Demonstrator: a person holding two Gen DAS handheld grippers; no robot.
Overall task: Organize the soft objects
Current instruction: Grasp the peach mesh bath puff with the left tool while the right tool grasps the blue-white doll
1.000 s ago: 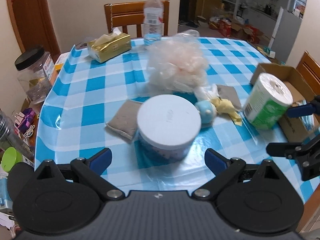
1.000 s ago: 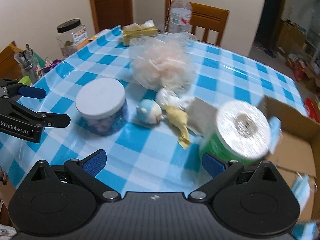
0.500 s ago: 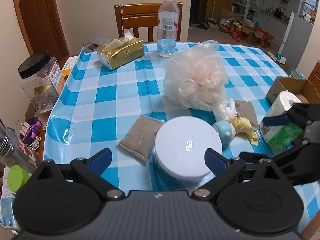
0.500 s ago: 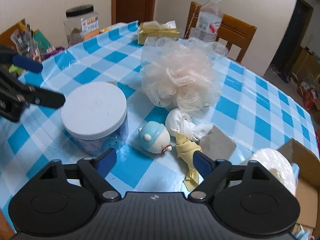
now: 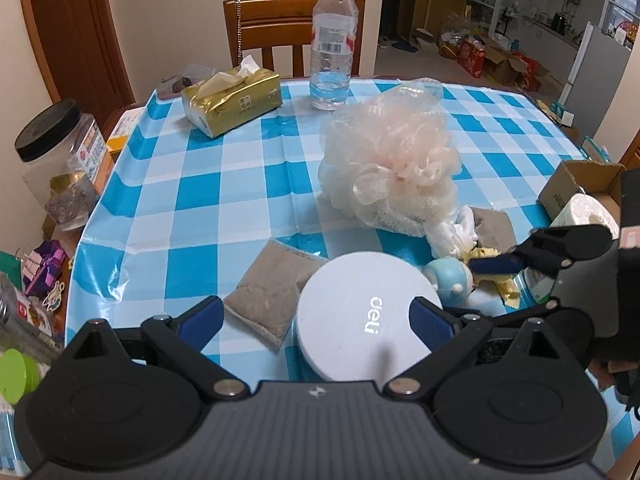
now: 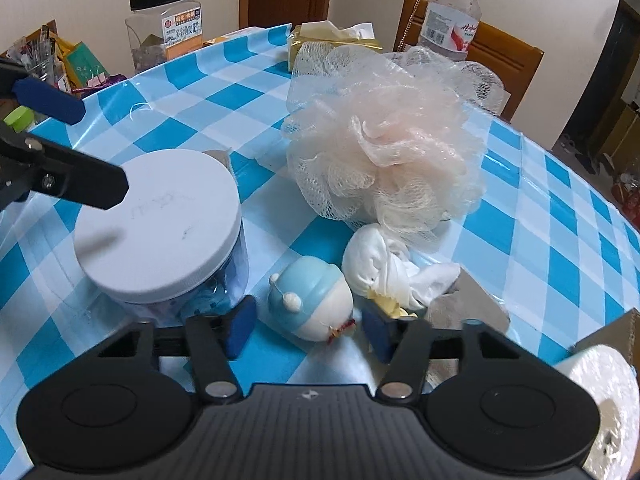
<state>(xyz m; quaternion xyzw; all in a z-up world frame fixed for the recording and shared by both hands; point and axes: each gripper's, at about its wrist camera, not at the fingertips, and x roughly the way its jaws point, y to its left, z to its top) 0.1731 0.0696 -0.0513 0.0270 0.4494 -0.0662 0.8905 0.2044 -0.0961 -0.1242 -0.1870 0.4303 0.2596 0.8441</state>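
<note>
Now, claws first, then outward.
right gripper: low over the table, jaws just been closing; blue pads flank the small blue-capped doll. Left pad just beside the doll with a sliver of gap, right pad apart from it and over the yellow cloth. Not pinching yet.
left gripper: spread wide, hanging over the white-lidded jar; lid sits between the pads, no contact seen.
blue-capped doll: on its side on the checked tablecloth, between the jar and the white cloth bundle.
white cloth bundle: just right of the doll, touching the yellow cloth, its upper edge tucked under the mesh bath pouf.
mesh bath pouf: pale pink, mid-table, biggest soft item, behind the doll and bundle.
grey pads: one grey pouch flat beside the jar on its left, edge tucked under the jar's outline; a second grey pad right of the bundle.
toilet paper roll: right edge, against the cardboard box.
far side: gold tissue pack, water bottle, wooden chair behind.
left edge: black-lidded plastic jar, off the cloth, among clutter.
</note>
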